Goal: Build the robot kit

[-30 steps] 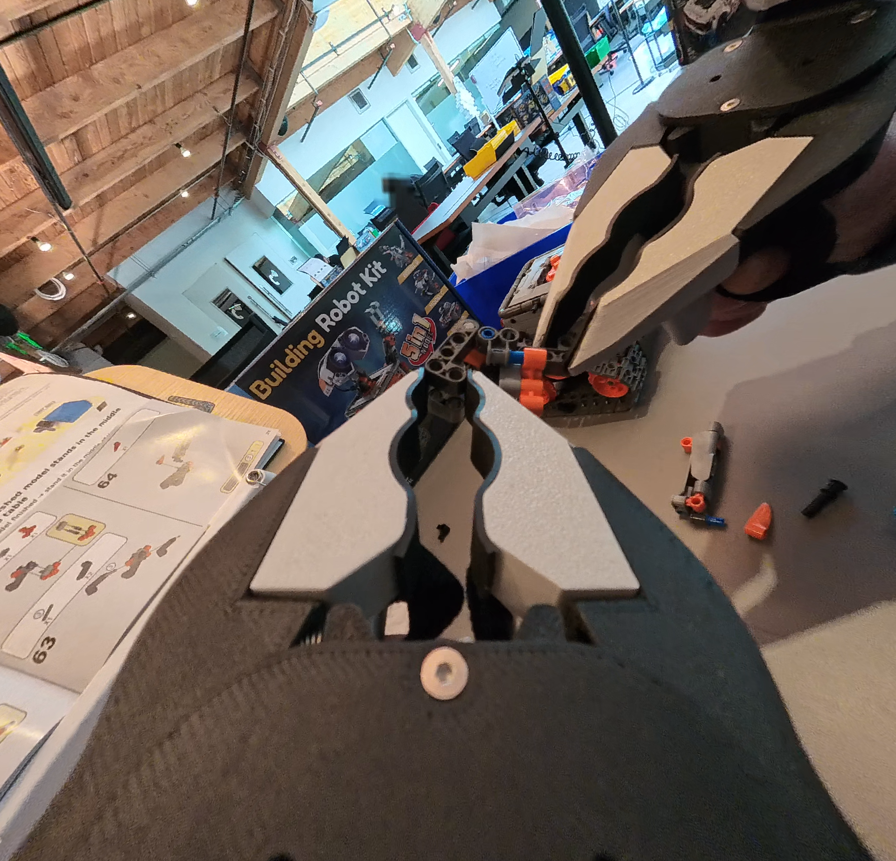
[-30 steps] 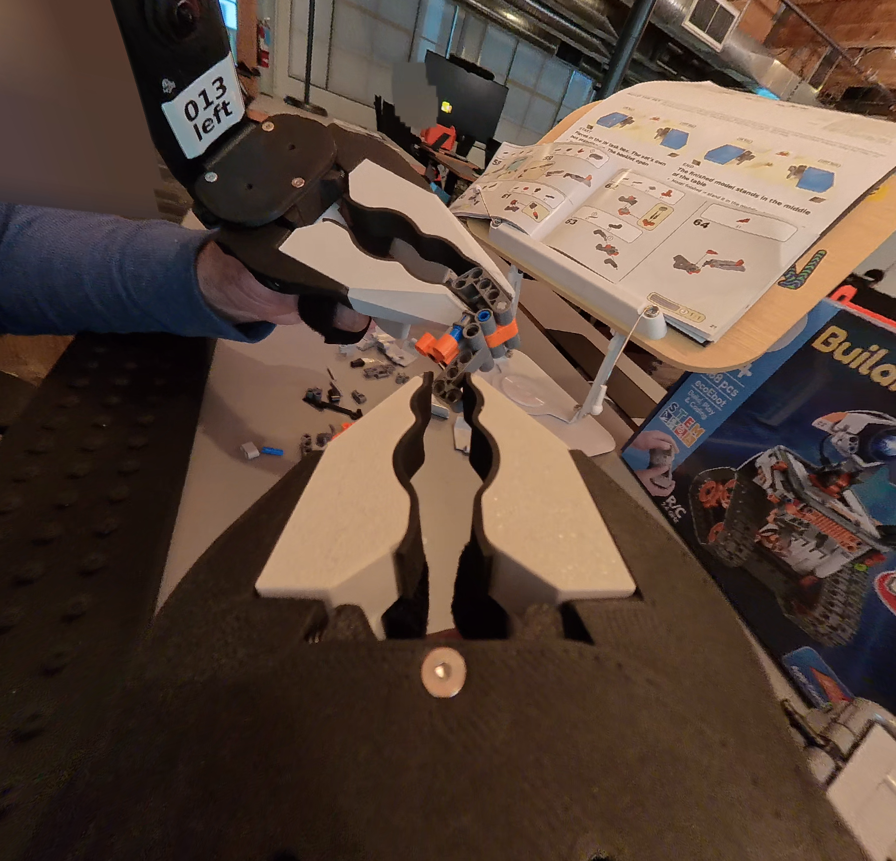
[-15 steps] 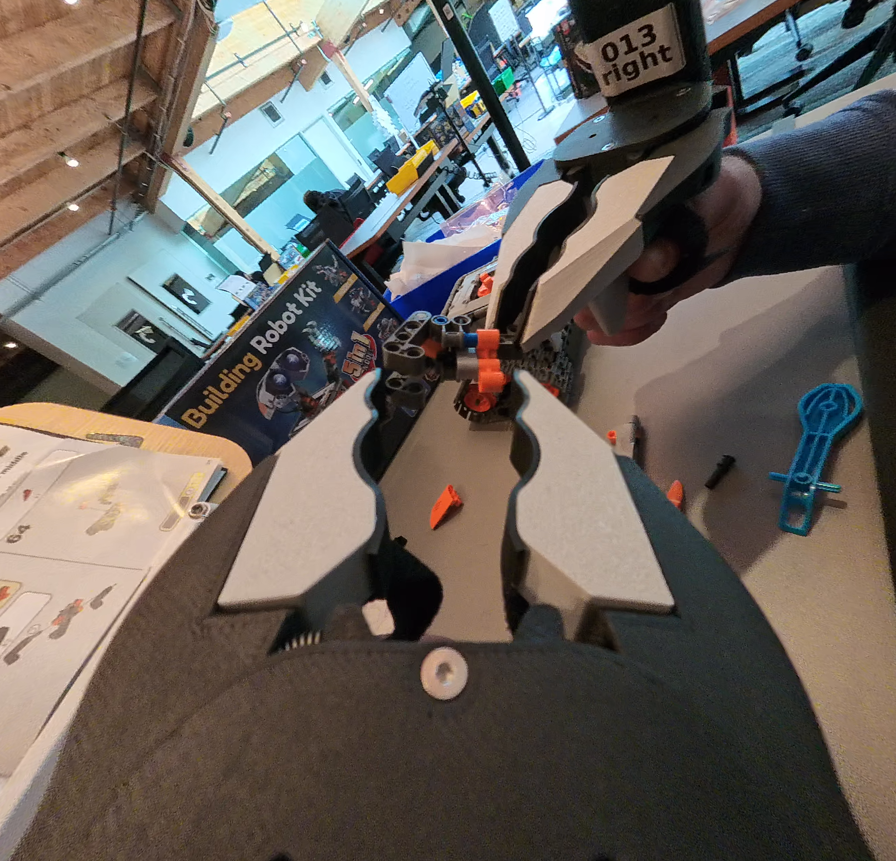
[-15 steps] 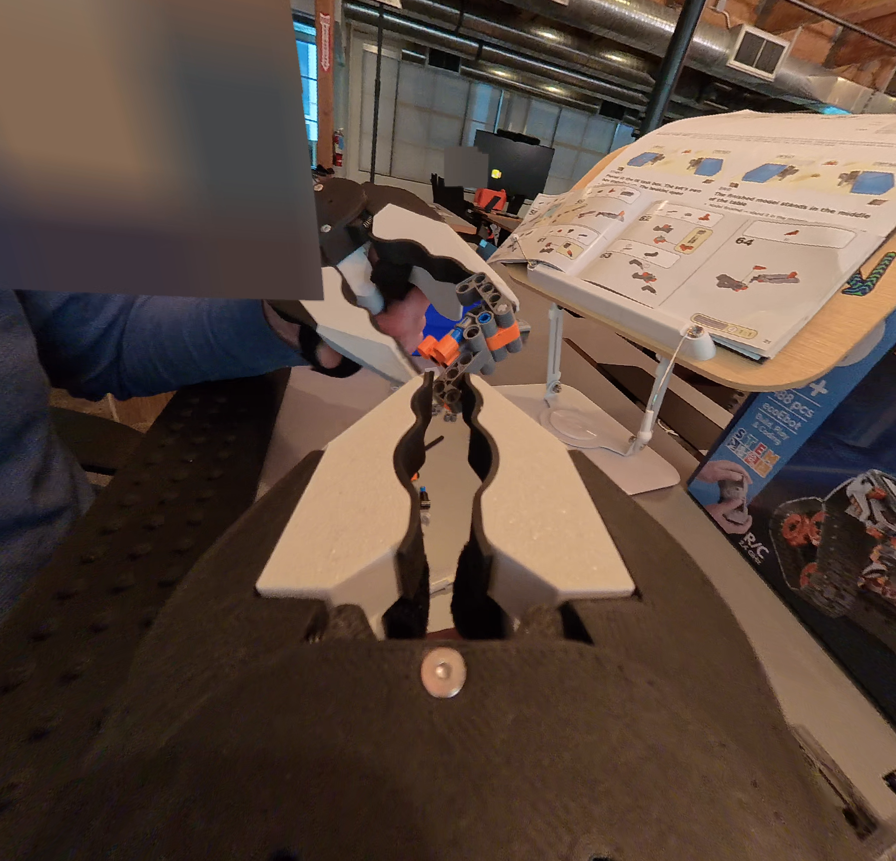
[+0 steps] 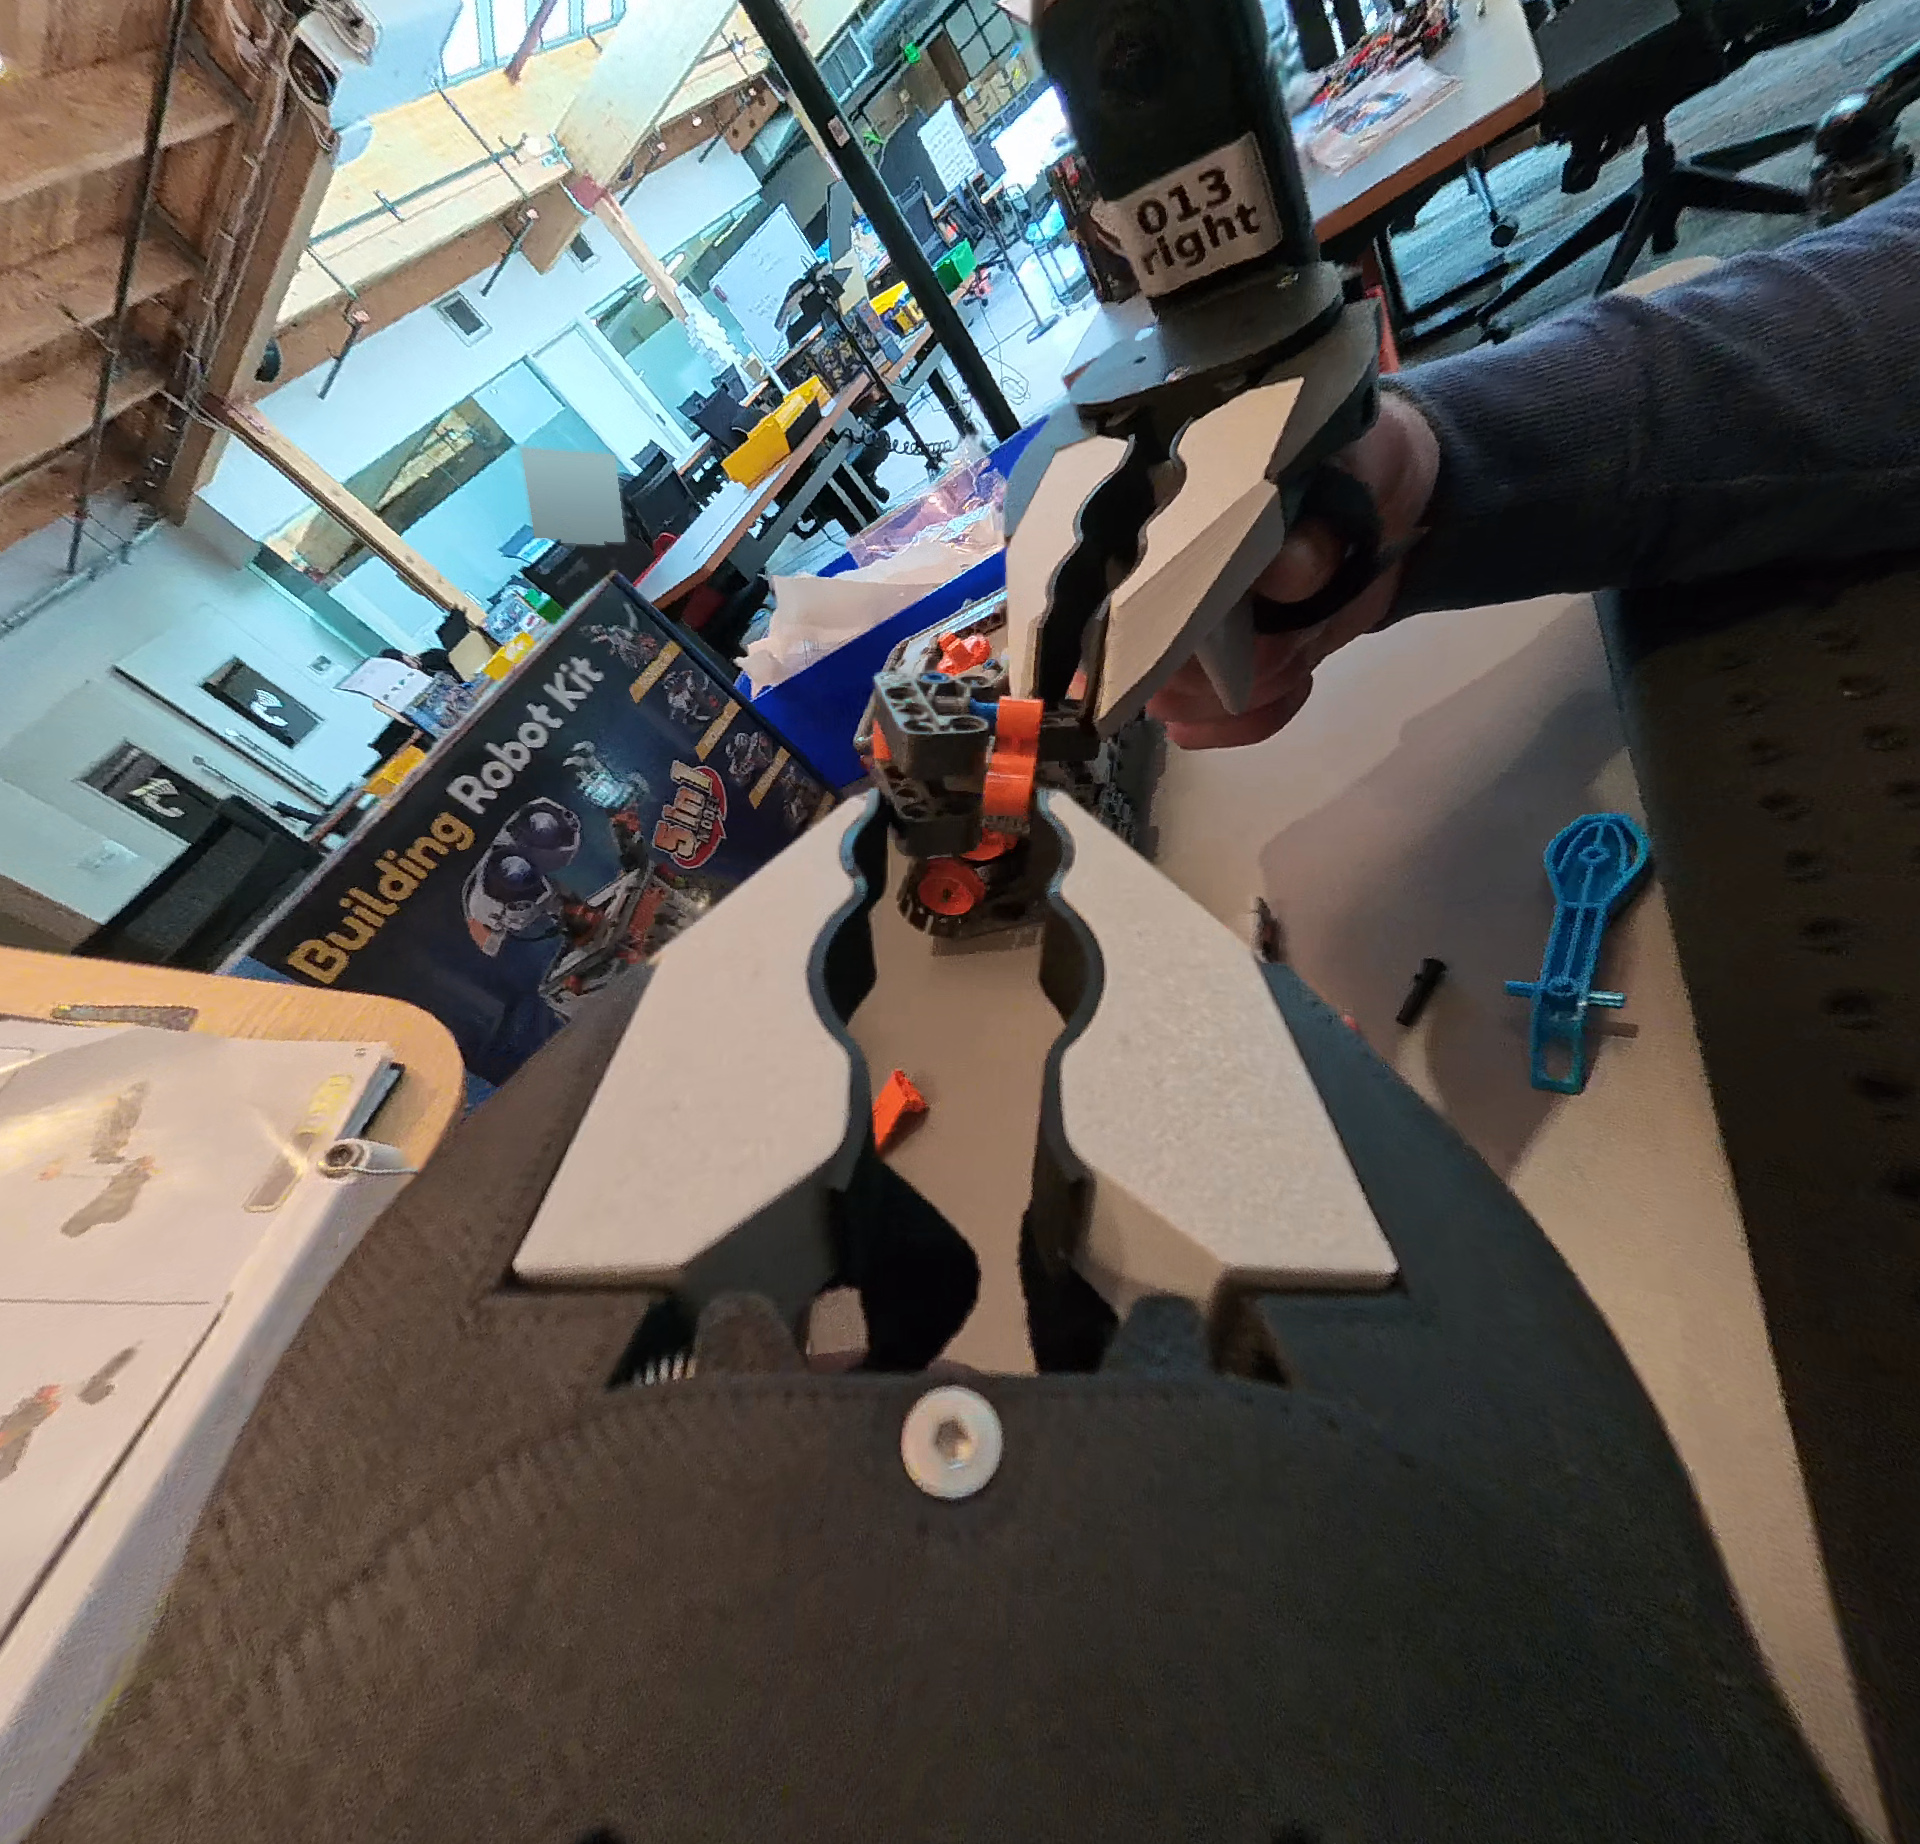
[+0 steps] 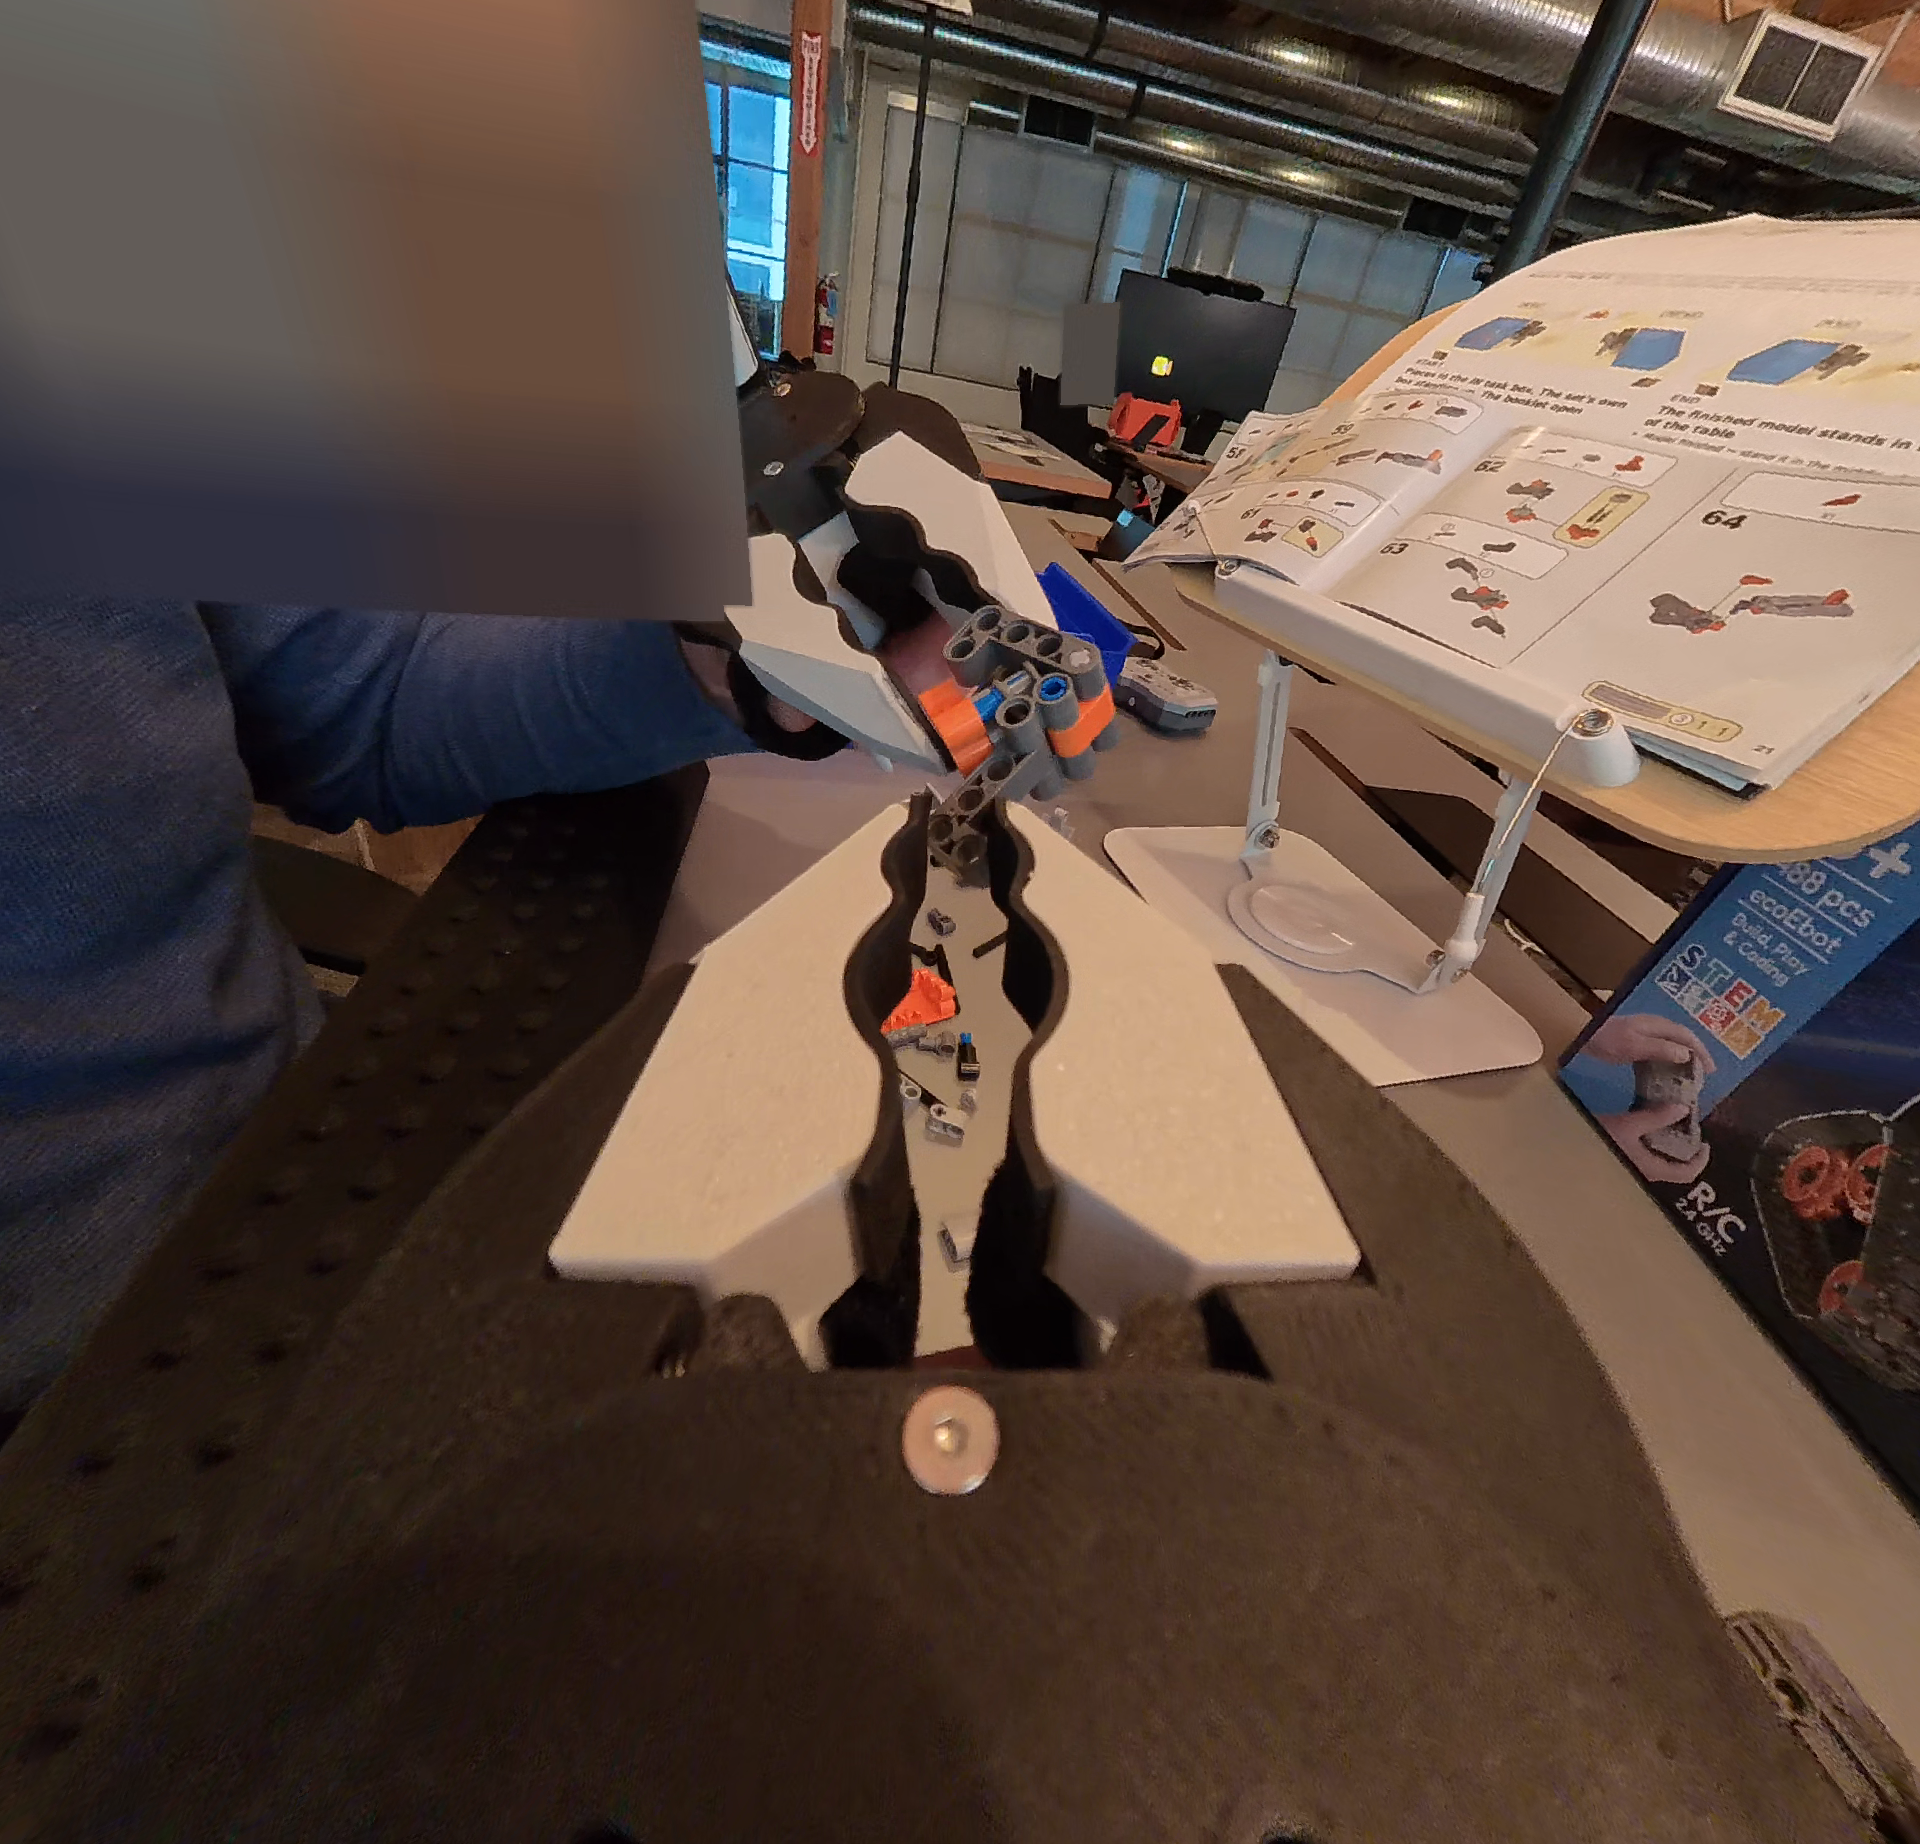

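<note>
Above a grey worktop strewn with small parts, a grey-beamed assembly with orange and blue connectors hangs between the gripper pair: the right gripper pinches its dark end beam, the left gripper is parted around it

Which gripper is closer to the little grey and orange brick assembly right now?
Right. The right gripper is shut on one end of the brick assembly, holding it above the table. The left gripper is open, its fingertips flanking the assembly's lower part; contact is unclear.
</note>
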Tool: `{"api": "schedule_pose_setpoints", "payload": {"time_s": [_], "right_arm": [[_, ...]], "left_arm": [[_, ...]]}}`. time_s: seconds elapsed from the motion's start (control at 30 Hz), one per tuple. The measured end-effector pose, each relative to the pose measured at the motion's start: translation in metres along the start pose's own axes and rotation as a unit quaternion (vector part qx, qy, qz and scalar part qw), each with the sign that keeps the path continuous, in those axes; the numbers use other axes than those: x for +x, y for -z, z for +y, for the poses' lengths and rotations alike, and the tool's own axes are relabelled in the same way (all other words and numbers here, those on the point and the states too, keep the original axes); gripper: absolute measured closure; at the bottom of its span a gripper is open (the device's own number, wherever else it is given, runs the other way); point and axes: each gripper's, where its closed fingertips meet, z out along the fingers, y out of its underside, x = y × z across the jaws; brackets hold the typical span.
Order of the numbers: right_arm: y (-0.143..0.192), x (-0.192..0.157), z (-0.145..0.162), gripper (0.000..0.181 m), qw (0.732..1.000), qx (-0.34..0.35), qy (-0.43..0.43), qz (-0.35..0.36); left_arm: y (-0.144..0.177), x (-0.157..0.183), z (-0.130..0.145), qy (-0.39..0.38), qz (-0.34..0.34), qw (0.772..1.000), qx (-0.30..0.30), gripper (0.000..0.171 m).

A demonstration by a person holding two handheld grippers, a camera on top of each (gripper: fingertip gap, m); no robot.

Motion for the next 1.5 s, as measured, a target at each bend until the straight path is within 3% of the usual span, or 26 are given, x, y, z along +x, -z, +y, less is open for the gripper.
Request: {"api": "schedule_pose_setpoints", "payload": {"time_s": [0.23,0.37,0.53,0.6,0.67,0.8,0.9,1.07,1.1,1.13,1.23,1.33,1.5], "right_arm": [[0.001,-0.003,-0.002,0.172,1.0,0.006,-0.012,-0.013],[0.004,-0.006,-0.008,0.172,0.994,0.033,-0.085,-0.054],[0.001,-0.022,0.011,0.172,0.982,-0.012,-0.142,-0.127],[0.004,-0.031,0.016,0.172,0.973,-0.028,-0.158,-0.165],[0.005,-0.037,0.019,0.172,0.965,-0.031,-0.173,-0.193],[0.007,-0.056,0.036,0.172,0.946,-0.072,-0.193,-0.251],[0.009,-0.057,0.035,0.172,0.943,-0.069,-0.197,-0.261],[0.006,-0.046,0.031,0.17,0.958,-0.059,-0.176,-0.219],[0.004,-0.038,0.03,0.161,0.967,-0.058,-0.158,-0.189],[0.003,-0.03,0.03,0.151,0.977,-0.064,-0.13,-0.155],[0.0,-0.014,0.03,0.149,0.994,-0.093,0.013,-0.05],[-0.006,-0.015,0.035,0.151,0.98,-0.137,0.143,0.005],[-0.014,-0.011,0.047,0.158,0.958,-0.18,0.219,0.042]], "left_arm": [[0.008,-0.001,0.0,0.022,0.023,0.999,0.013,0.14],[0.008,0.004,-0.002,-0.047,0.005,0.999,0.013,0.132],[0.007,0.014,0.001,-0.186,-0.02,0.982,-0.017,0.119],[0.006,0.026,0.006,-0.222,-0.002,0.974,-0.034,0.118],[0.003,0.038,0.014,-0.255,0.015,0.966,-0.048,0.12],[-0.002,0.06,0.025,-0.304,0.04,0.95,-0.055,0.143],[-0.002,0.062,0.024,-0.264,0.051,0.962,-0.043,0.143],[-0.005,0.055,0.03,-0.199,0.049,0.977,-0.053,0.144],[-0.006,0.052,0.031,-0.166,0.048,0.984,-0.051,0.145],[-0.007,0.048,0.035,-0.13,0.049,0.989,-0.057,0.144],[-0.012,0.037,0.053,-0.077,0.043,0.992,-0.094,0.144],[-0.015,0.033,0.058,-0.029,0.048,0.992,-0.109,0.144],[-0.018,0.04,0.061,-0.015,0.069,0.989,-0.129,0.145]]}}
